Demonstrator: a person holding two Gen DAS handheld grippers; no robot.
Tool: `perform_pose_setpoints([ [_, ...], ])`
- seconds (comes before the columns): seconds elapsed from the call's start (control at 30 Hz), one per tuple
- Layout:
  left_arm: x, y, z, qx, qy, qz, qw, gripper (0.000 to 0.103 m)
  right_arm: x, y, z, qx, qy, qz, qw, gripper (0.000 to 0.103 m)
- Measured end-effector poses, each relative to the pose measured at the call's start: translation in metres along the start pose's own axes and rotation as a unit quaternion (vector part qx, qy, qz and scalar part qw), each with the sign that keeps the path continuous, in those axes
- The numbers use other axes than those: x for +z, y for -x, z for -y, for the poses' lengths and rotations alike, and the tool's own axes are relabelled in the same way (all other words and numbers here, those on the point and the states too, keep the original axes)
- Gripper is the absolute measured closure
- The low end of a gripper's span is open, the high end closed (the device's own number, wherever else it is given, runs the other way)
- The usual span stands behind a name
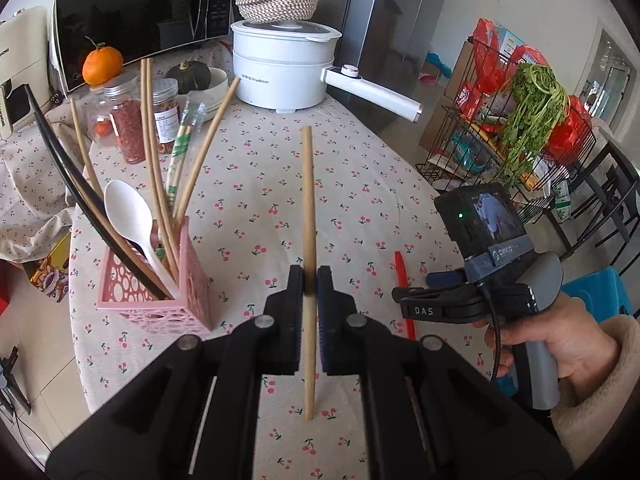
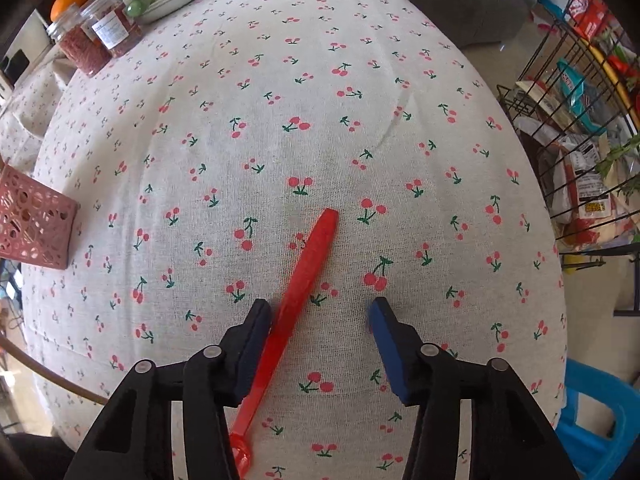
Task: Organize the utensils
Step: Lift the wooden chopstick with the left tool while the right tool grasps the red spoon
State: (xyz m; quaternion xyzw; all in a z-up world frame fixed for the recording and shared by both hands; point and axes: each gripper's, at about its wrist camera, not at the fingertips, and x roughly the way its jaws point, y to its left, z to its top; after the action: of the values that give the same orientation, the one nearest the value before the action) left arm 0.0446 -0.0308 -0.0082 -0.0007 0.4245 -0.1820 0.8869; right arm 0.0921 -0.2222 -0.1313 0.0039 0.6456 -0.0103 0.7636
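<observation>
My left gripper (image 1: 310, 276) is shut on a pale wooden chopstick (image 1: 307, 184), which it holds above the cherry-print tablecloth. To its left stands a pink lattice holder (image 1: 152, 300) with several chopsticks, a white spoon (image 1: 128, 212) and a black utensil in it. In the right wrist view a red plastic utensil (image 2: 308, 268) lies slantwise on the cloth. My right gripper (image 2: 320, 312) points down over it with the jaws apart. The left finger (image 2: 256, 324) rests against the red handle and the right finger stands clear. The holder's corner (image 2: 32, 224) shows at the left edge.
A white electric pot (image 1: 280, 68) with a long handle stands at the back, with two jars (image 1: 128, 120), an orange (image 1: 102, 65) and a microwave (image 1: 136, 16) to its left. A wire rack (image 1: 500, 140) of groceries and a blue stool (image 2: 592, 420) flank the table's right edge.
</observation>
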Motion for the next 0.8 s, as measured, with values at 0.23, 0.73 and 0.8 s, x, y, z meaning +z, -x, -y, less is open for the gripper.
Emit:
perform_pose_setpoints([
  [0.23, -0.005, 0.021, -0.011, -0.006, 0.008, 0.016, 0.9998, 0.095, -0.003, 0.004, -0.016, 0.016, 0.009, 0.019, 1.000, 0.092],
  [0.73, 0.010, 0.128, -0.036, -0.010, 0.032, 0.190, 0.9811, 0.095, -0.014, 0.116, -0.014, 0.181, -0.040, 0.254, 0.949, 0.093],
  [0.8, 0.013, 0.138, -0.043, 0.002, 0.040, 0.212, 0.9765, 0.095, -0.017, 0.131, -0.017, 0.187, -0.037, 0.286, 0.939, 0.093],
])
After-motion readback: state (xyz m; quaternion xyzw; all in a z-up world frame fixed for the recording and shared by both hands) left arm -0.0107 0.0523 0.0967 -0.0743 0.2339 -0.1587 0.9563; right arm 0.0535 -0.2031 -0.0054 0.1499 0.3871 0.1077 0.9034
